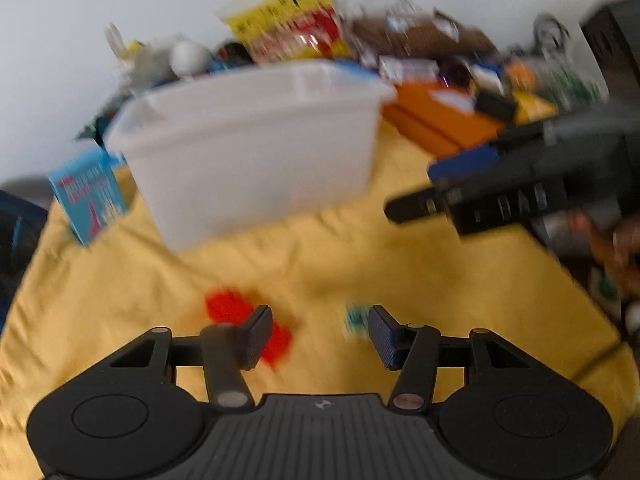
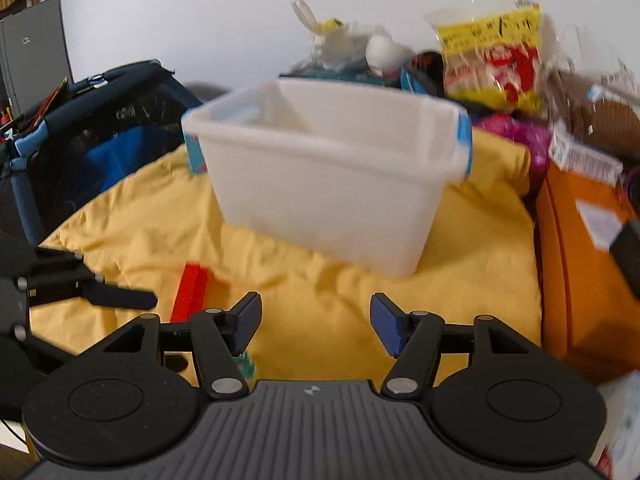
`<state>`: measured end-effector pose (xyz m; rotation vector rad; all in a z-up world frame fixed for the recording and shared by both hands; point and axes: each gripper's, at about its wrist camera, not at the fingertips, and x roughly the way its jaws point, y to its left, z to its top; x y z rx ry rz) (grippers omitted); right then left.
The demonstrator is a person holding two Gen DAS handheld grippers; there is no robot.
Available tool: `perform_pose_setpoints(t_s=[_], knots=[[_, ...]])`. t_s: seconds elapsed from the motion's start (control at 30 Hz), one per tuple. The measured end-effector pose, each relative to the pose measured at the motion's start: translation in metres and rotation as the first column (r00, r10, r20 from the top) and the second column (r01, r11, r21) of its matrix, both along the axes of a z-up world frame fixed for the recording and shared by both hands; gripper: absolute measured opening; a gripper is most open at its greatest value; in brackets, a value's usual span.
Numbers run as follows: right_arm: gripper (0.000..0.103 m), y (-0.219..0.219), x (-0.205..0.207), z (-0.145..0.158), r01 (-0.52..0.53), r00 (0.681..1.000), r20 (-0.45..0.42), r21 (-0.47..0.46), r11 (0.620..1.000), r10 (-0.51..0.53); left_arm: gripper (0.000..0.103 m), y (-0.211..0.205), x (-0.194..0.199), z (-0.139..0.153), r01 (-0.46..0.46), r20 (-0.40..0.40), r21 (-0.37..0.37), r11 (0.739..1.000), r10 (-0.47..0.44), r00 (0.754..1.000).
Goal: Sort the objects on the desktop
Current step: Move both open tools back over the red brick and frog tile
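A white plastic bin (image 1: 256, 148) (image 2: 332, 176) stands on the yellow cloth (image 1: 320, 248) (image 2: 304, 280). A red block (image 1: 240, 320) (image 2: 190, 294) lies on the cloth in front of it, partly behind my left gripper's left finger. A small teal object (image 1: 354, 318) (image 2: 248, 366) lies near it. My left gripper (image 1: 320, 334) hovers open above the cloth with nothing between its fingers. My right gripper (image 2: 316, 326) is open too, and holds nothing. The right gripper (image 1: 500, 196) shows at the right of the left wrist view; the left gripper (image 2: 100, 292) enters the right wrist view from the left.
A blue box (image 1: 88, 196) leans left of the bin. Behind it are a yellow snack bag (image 1: 292, 24) (image 2: 492, 52), white items and other clutter. Orange boxes (image 1: 440, 120) (image 2: 580, 272) lie to the right. A dark blue bag (image 2: 100, 140) stands at the table's left side.
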<state>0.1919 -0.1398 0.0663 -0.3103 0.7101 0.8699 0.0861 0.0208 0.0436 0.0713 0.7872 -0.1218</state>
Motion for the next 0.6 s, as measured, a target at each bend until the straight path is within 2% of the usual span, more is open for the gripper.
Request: perform_pose_setpoints(t_s=[0.13,0.6], knots=[[0.065,-0.004,-0.005,-0.006,0.003,1.000,-0.022,-0.013,1.000,-0.004,0.057,-0.006,-0.010,-0.016,0.019,-0.056,0.000,1.000,-0.019,0.998],[0.066,-0.013,-0.014,-0.013,0.003,0.999,-0.035,-0.015,1.000,-0.003,0.057,-0.004,-0.013,-0.023,0.008,-0.071,0.007,1.000,-0.007,0.997]])
